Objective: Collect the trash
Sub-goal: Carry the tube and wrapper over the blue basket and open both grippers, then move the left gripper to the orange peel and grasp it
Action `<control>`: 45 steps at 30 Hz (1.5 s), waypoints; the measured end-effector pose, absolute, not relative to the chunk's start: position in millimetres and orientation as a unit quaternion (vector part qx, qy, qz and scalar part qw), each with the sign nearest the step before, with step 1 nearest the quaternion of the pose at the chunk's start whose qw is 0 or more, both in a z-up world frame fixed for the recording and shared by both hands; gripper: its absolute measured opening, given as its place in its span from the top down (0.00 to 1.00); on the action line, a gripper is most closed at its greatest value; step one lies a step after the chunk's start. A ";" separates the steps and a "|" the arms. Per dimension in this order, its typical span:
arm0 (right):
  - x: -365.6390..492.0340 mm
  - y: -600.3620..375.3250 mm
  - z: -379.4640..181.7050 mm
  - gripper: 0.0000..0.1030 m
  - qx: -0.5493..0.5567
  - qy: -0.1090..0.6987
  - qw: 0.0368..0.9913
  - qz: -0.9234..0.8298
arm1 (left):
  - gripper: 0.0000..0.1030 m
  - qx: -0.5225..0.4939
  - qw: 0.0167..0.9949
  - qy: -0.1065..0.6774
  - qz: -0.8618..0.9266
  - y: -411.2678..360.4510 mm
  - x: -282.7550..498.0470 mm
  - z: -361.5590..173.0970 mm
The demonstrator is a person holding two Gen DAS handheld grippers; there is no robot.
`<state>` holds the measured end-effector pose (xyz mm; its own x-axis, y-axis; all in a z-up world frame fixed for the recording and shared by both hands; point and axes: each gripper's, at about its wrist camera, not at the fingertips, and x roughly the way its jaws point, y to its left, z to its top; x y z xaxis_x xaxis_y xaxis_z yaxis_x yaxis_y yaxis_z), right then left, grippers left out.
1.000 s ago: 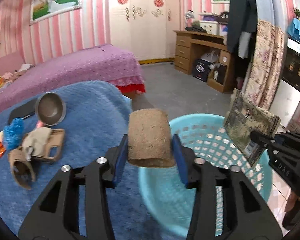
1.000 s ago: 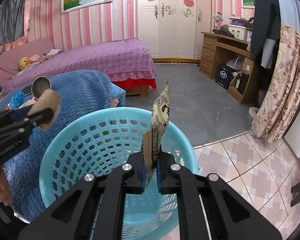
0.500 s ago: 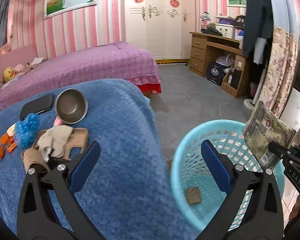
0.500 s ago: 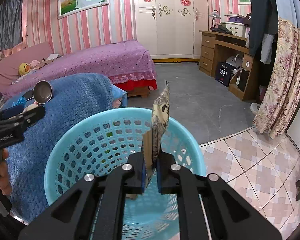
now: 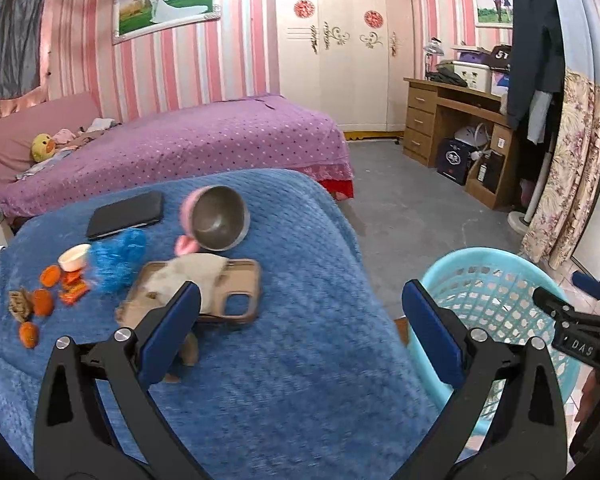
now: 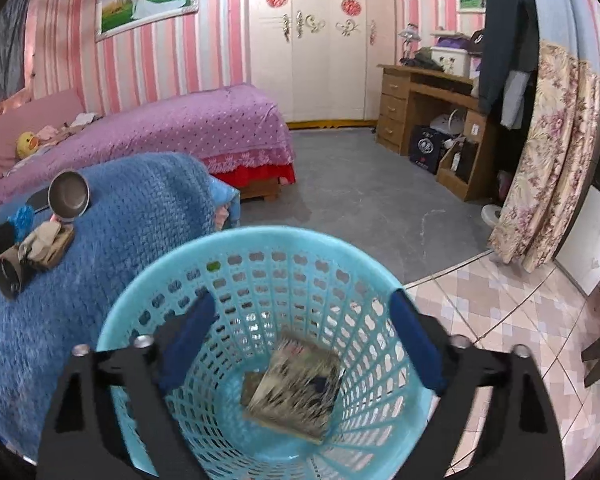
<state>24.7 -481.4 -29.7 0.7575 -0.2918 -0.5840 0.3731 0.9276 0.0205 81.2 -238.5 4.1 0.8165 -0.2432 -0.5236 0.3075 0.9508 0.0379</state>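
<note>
**Both tools open, wrapper in the basket**

The right tool (image 6: 296,336) stands wide open over the basket (image 6: 140,304); its jaws have just been opening and nothing is between them. Below it, at the lower centre of the right wrist view, a blurred wrapper (image 6: 296,388) lies low inside the basket, partly over a brown piece (image 6: 252,388).

The left tool (image 5: 300,332) is also wide open and empty, its jaws having opened within the last second. It hangs over the blue blanket (image 5: 300,400) that covers the worktop, with the basket at the lower right of that frame.

Just beyond its left pad (image 5: 172,332) lies a brown phone case (image 5: 244,300) with a pale cloth (image 5: 192,276) on it. Behind these a metal bowl (image 5: 220,218) is tipped on its side, touching something pink. At the left of the frame sit a blue scrubber (image 5: 118,256), a small white cup (image 5: 74,257), orange bits (image 5: 44,300) and a dark phone (image 5: 126,215).

A purple bed (image 5: 180,148) fills the upper left, and a wooden desk (image 5: 452,120) stands at the upper right.
</note>
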 end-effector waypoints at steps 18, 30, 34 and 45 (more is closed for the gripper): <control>55.9 -380.0 3.0 0.04 0.041 0.245 0.956 -0.157 | 0.05 0.078 0.966 0.242 -0.051 -90.0 83.8 6.4; 76.0 -312.9 -0.1 0.04 -0.004 0.250 0.962 -0.112 | 0.05 0.043 0.960 0.278 -0.002 -3.4 110.0 -26.3; 78.9 -309.9 -3.0 0.04 -0.005 0.255 0.959 -0.119 | 0.05 0.022 0.955 0.295 0.002 17.3 117.6 -31.7; 93.9 -302.3 -8.8 0.04 0.012 0.271 0.950 -0.154 | 0.06 0.011 0.941 0.338 0.019 64.7 142.5 -48.9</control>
